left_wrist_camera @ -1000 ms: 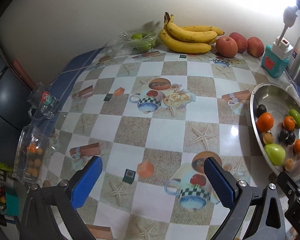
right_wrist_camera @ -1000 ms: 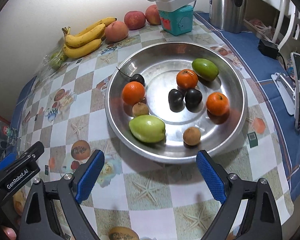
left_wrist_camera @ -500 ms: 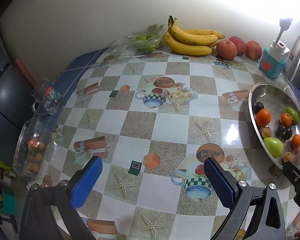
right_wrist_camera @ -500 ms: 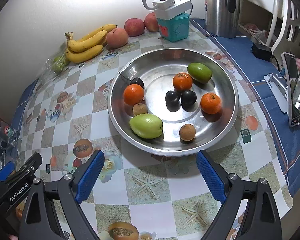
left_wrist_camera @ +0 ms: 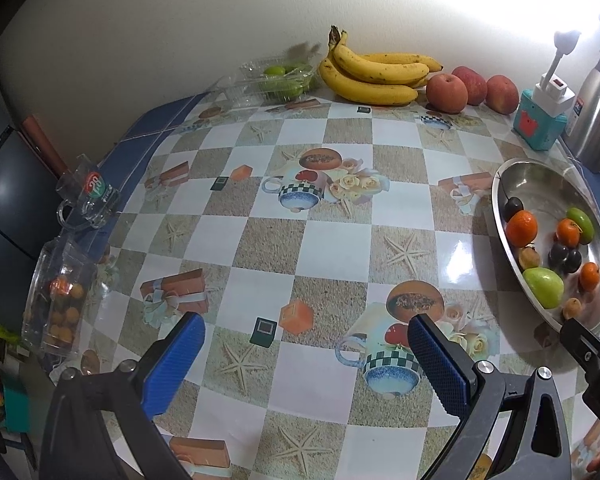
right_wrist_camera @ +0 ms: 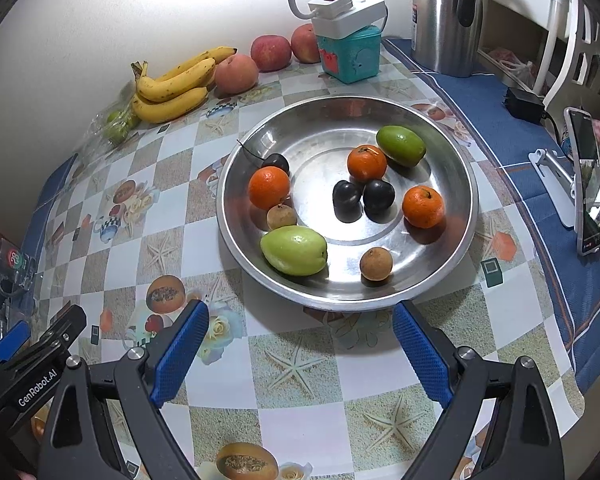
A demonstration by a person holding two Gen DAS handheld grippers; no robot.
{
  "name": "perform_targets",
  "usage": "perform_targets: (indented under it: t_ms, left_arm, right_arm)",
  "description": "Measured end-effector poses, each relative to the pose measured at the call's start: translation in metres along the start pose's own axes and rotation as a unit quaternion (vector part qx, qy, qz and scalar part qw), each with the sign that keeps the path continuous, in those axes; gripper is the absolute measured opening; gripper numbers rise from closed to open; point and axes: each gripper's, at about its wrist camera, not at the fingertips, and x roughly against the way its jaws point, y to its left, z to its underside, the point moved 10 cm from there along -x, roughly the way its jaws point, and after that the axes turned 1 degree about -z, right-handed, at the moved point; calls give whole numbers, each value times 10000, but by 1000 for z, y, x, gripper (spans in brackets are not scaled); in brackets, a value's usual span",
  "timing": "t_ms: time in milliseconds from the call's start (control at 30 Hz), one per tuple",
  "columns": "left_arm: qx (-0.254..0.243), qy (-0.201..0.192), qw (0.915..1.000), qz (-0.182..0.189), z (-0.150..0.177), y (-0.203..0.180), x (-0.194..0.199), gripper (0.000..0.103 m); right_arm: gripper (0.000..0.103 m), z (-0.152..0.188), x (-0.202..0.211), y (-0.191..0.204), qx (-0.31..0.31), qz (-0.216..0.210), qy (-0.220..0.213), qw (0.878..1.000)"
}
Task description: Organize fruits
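The left tool [left_wrist_camera: 306, 354] and right tool [right_wrist_camera: 300, 344] both gape wide, holding nothing, above the checkered surface [left_wrist_camera: 332, 244]. The round steel bowl [right_wrist_camera: 466, 236] holds three oranges, two green fruits, dark plums and small brown fruits. Yellow bananas [left_wrist_camera: 374, 74] and red apples [left_wrist_camera: 447, 93] lie by the wall.

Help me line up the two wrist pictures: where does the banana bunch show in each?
Left wrist: bananas at top centre, against the wall.
Right wrist: bananas at upper left, against the wall.
Shared landmark: the apple right beside the bunch, on the steel bowl side.
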Motion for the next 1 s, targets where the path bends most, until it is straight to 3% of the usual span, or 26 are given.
perform_targets:
  t_ms: [1000]
  left_arm:
    - [-118, 95, 9998, 156, 3, -6, -1, 103]
  right_arm:
    - [93, 3, -4, 3, 114, 19, 151, 9998]
